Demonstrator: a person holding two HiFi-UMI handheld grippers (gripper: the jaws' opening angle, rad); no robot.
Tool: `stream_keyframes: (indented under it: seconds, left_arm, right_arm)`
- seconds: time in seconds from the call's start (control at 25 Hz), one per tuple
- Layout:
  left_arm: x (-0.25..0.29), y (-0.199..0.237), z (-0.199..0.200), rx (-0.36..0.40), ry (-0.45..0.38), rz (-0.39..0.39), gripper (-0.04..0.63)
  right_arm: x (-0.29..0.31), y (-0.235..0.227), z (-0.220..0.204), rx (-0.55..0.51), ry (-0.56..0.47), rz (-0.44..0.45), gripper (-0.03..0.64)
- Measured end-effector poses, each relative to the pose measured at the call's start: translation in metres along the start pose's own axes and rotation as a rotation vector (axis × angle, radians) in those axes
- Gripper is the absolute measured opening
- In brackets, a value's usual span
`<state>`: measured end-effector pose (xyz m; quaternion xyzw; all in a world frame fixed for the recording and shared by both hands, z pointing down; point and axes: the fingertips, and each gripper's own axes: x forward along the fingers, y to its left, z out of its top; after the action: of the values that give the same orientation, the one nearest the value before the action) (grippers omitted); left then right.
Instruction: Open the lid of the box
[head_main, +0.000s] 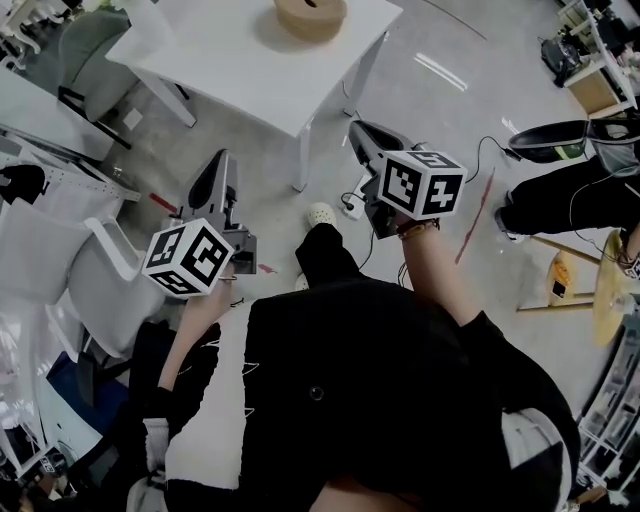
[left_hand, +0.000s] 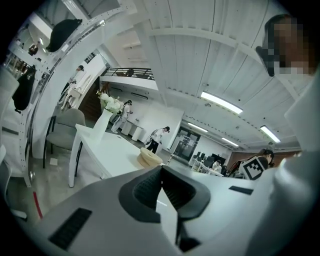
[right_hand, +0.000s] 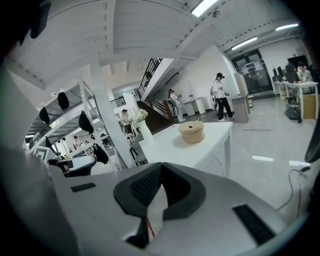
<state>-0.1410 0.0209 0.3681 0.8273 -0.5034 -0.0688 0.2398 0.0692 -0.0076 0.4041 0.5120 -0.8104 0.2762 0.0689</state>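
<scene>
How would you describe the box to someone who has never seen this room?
Find the white table ahead of the person. The box sits on it: low, round and tan, while its neighbour, a vase, is tall and white.

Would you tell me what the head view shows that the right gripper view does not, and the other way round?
Only the head view: the person's black top, the left gripper and right gripper seen from above, held over the floor short of the table, and white chairs. Only the right gripper view: that gripper's jaws shut on nothing, a white vase on the table, and people standing far off. Both: the white table with the round tan box on it.
</scene>
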Motion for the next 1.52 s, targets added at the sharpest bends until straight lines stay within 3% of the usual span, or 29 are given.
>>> stream_keyframes:
  seconds: [0.52,0.84,1.08,1.52]
  left_arm:
    - [0.102,0.035,0.036,-0.03,-0.006,0.026,0.011]
    - [0.156,0.054,0.035,-0.05,0.026,0.043,0.011]
    - [0.17,0.078,0.041,-0.021,0.038,0.078,0.009]
    - [0.171,0.116,0.033,-0.064,0.056,0.194,0.011]
  right_arm:
    - [0.099,-0.04,0.055,0.008,0.04,0.049,0.005]
    - [0.148,-0.059,0.089,0.018,0.016,0.126,0.005]
    - [0.185,-0.079,0.096,-0.012,0.035,0.136,0.005]
    - [0.228,-0.122,0.115,-0.033,0.056,0.085,0.005]
